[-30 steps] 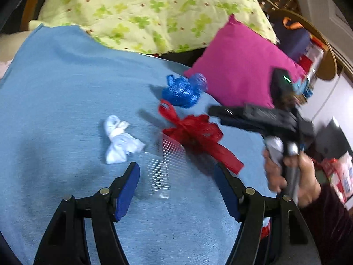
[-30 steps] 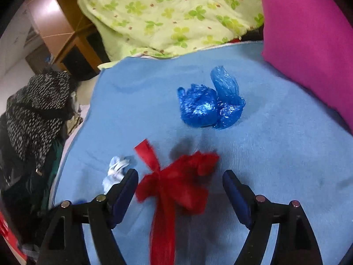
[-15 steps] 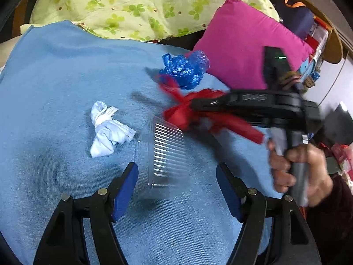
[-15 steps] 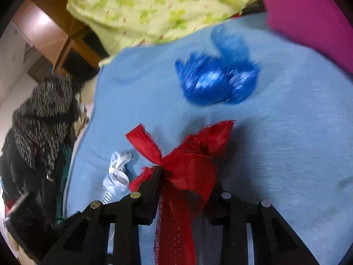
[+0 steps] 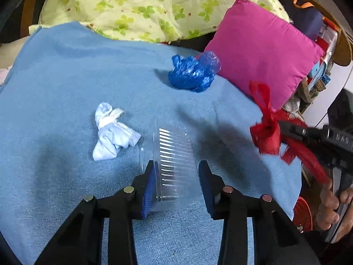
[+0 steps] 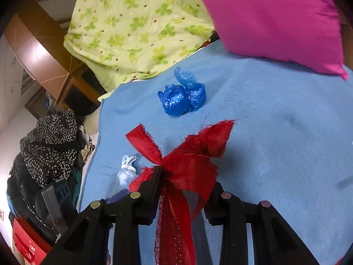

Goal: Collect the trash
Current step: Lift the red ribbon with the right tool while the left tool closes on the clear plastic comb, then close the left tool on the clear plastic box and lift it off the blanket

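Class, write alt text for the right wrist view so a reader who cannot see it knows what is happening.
The right tool is shut on a frayed red ribbon bow, held above a blue bedspread. Behind it lie a crumpled blue plastic bag and, to the left, a knotted white cloth; a pink cushion and a green floral quilt lie at the back.

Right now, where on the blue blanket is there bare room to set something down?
Bare blanket lies left of the white wad, up to the floral quilt, and right of the blue bag below the pink cushion. The middle is crowded: wad, clear plastic tray, bag.
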`<state>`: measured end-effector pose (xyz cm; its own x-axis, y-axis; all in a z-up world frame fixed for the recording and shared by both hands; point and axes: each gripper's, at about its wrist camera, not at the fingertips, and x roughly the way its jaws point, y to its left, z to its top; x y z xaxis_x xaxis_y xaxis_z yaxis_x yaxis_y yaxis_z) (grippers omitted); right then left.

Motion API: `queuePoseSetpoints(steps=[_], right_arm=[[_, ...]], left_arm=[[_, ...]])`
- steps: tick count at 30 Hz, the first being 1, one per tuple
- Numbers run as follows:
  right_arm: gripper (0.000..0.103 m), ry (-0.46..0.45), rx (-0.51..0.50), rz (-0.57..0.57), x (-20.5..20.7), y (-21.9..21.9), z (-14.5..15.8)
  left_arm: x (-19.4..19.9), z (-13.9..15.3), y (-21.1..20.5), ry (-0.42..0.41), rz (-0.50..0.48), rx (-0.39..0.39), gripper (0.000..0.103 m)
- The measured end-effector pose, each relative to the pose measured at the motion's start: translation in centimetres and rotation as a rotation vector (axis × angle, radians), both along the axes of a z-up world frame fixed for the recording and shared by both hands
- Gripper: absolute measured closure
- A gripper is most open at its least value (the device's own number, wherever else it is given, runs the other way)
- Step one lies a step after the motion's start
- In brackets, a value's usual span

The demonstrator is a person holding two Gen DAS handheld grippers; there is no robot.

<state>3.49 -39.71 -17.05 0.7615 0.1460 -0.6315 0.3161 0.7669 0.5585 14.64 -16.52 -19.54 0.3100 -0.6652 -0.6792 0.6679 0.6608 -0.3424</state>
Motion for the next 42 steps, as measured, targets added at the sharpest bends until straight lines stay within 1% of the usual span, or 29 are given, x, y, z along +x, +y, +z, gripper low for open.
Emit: queuePoseSetpoints(steps=[2, 6, 8, 10, 13, 16, 17, 18, 19, 20, 21, 23, 25, 27, 29, 32, 35, 39, 42], right_arm=[[0.068, -0.001, 0.02, -0.005, -0.7, -0.1, -0.2], [0.068, -0.02, 0.022, -0.01, -1.1, 0.1, -0.1], [0.068, -0.032, 0.011, -0.011, -1.2, 0.3, 0.1], [0.068, -0.024, 0.008, -0.009, -1.0, 0.5, 0.0], [0.068, 0.002, 0.004, -0.009, -0.6, 0.8, -0.5], [0.068, 0.024, -0.007, -0.002, -0.1, 1.1, -0.9], [0.068, 0.026, -0.003, -0.001, 0.0, 1.2, -1.1], [0.068, 0.03, -0.002, -0.002, 0.1, 1.2, -1.2], [0.068, 0.032, -0.002, -0.004, 0.1, 1.2, -1.2], [0.068, 0.033, -0.002, -0.004, 0.2, 1.2, -1.2], [0.068, 0.031, 0.0, -0.004, 0.2, 1.1, -1.3], [0.068, 0.03, -0.002, -0.007, 0.2, 1.0, -1.3], [0.068, 0.033, -0.004, -0.009, 0.2, 0.9, -1.4], [0.068, 0.037, 0.0, -0.015, 0.2, 0.7, -1.5], [0.068, 0.042, -0.005, -0.019, 0.3, 0.5, -1.7], [0.068, 0.047, 0.013, -0.023, 0.4, 0.3, -1.9], [0.068, 0.051, 0.005, -0.011, 0.6, 0.4, -2.0], [0.068, 0.06, -0.003, -0.002, 0.7, 0.5, -2.1], [0.068, 0.063, 0.0, -0.007, 0.7, 0.4, -2.2]], left_arm=[[-0.4, 0.5, 0.5, -0.021, -0.004, -0.017, 0.063], [-1.1, 1.3, 1.4, -0.043, -0.014, -0.05, 0.063], [-1.5, 1.6, 1.9, -0.055, -0.021, -0.055, 0.063], [-1.7, 1.7, 2.2, -0.057, -0.021, -0.055, 0.063], [-1.3, 1.4, 2.1, -0.059, -0.007, -0.031, 0.063], [-0.8, 0.9, 2.1, -0.048, 0.034, -0.002, 0.063], [-0.7, 0.9, 2.1, -0.052, 0.037, 0.003, 0.061], [-0.8, 1.0, 2.1, -0.056, 0.036, 0.001, 0.059], [-0.9, 1.1, 2.1, -0.06, 0.036, -0.003, 0.048], [-1.0, 1.2, 2.1, -0.065, 0.041, -0.003, 0.034], [-1.0, 1.3, 2.1, -0.073, 0.048, -0.004, 0.032], [-1.0, 1.3, 2.0, -0.073, 0.048, -0.005, 0.032], [-0.6, 0.8, 2.1, -0.049, 0.063, 0.004, 0.032], [-0.1, 0.1, 2.3, -0.006, 0.083, 0.012, 0.031], [0.3, -0.5, 2.5, 0.035, 0.092, 0.001, 0.031], [0.6, -0.7, 2.7, 0.038, 0.113, 0.012, 0.031], [0.8, -0.6, 3.2, 0.044, 0.127, -0.011, 0.031], [0.6, -1.0, 2.7, 0.076, 0.095, -0.004, 0.031], [0.1, -1.2, 2.1, 0.081, 0.07, 0.017, 0.031]])
